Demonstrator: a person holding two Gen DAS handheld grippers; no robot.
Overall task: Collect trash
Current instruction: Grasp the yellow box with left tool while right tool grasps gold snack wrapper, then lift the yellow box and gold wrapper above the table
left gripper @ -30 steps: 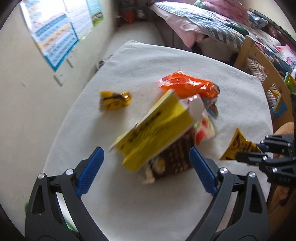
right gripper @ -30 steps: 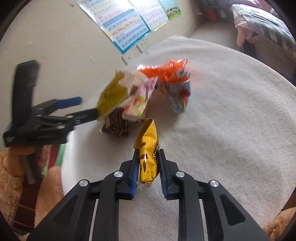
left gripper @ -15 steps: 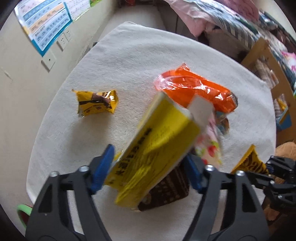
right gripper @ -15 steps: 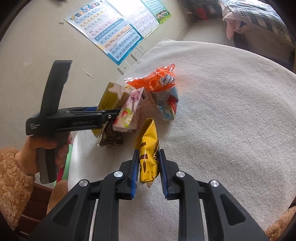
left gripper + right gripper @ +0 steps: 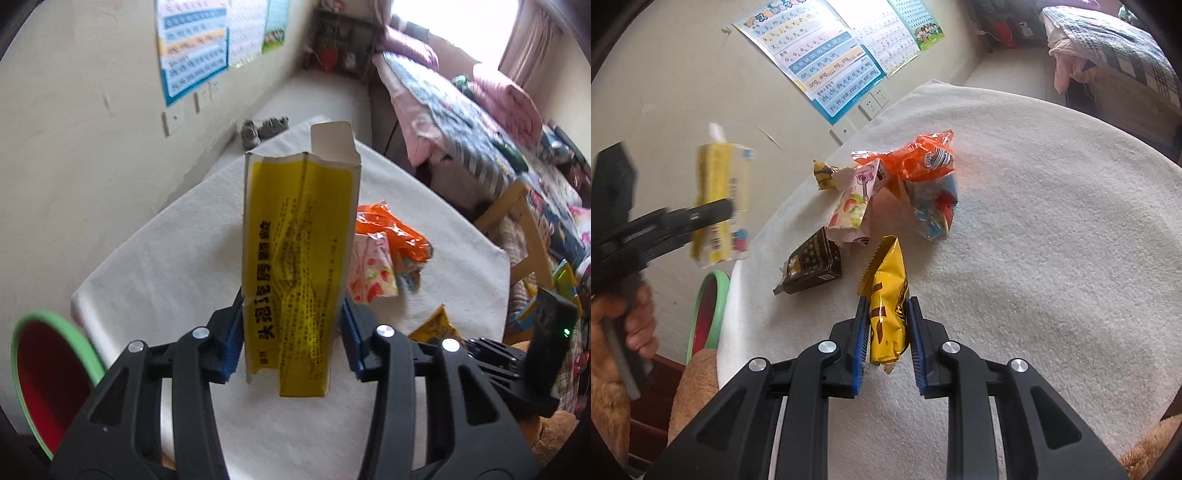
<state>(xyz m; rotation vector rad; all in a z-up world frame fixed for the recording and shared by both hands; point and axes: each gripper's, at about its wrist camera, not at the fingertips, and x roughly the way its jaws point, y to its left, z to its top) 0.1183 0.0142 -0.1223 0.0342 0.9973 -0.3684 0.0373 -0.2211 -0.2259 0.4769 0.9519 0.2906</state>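
Note:
My left gripper (image 5: 291, 332) is shut on a flattened yellow carton (image 5: 295, 251) and holds it upright above the table's left edge; the carton also shows in the right wrist view (image 5: 720, 199). My right gripper (image 5: 886, 332) is shut on a yellow snack wrapper (image 5: 888, 295) just above the white cloth. On the cloth lie an orange bag (image 5: 919, 162), a pink strawberry wrapper (image 5: 851, 203), a dark brown carton (image 5: 812, 262), a blue-red wrapper (image 5: 934, 210) and a small yellow wrapper (image 5: 823, 173).
A green-rimmed red bin (image 5: 48, 369) stands beside the table at the lower left, also in the right wrist view (image 5: 707, 306). The round table has a white cloth (image 5: 1052, 240). The wall with posters (image 5: 827, 70) is on the left, a bed (image 5: 461, 110) at the back.
My left gripper has closed on the yellow carton and lifted it off the pile, swinging left toward the bin. The brown carton beneath is uncovered. My right gripper keeps holding its wrapper.

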